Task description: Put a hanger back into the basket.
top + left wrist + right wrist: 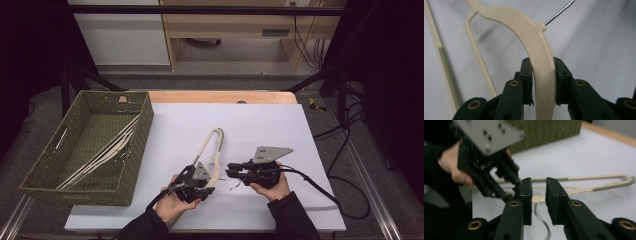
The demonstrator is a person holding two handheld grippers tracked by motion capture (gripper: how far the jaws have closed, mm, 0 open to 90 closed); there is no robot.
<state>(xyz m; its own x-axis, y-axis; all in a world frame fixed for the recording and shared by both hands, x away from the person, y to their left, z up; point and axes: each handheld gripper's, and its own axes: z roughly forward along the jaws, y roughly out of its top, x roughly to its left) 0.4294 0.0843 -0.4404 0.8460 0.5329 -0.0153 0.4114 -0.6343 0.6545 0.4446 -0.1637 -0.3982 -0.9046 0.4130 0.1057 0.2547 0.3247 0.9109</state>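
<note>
Fingers of the left gripper (544, 82) are pressing on the curved shoulder of the cream plastic hanger (534, 42), one pad on each face of the arm, so this hand is carrying the hold; fingers of the right gripper (539, 202) are standing parted with nothing between the pads, hovering just above the hanger's neck where the wire hook (542, 222) is curling toward the camera. Taking the green woven basket (137, 150) as the landmark and working down in size: the white surface (280, 130) is stretching away to the basket's right; the basket is sitting at that sheet's left edge and is already holding several similar cream hangers (102, 156), lying slanted along its length; the gripped hanger is lying on the surface well to the right of the basket, its far loop pointing away from the person, its near shoulder in the left gripper; both grippers are sitting near the front edge, the right one farther from the basket than the left. The main risk, in my judgement, is the hanger pivoting: one narrow grip near an end is leaving a long free arm, which could swing, droop and catch the basket's rim or snag the hangers inside. The wire hook could also catch the open fingers hovering above it.
</note>
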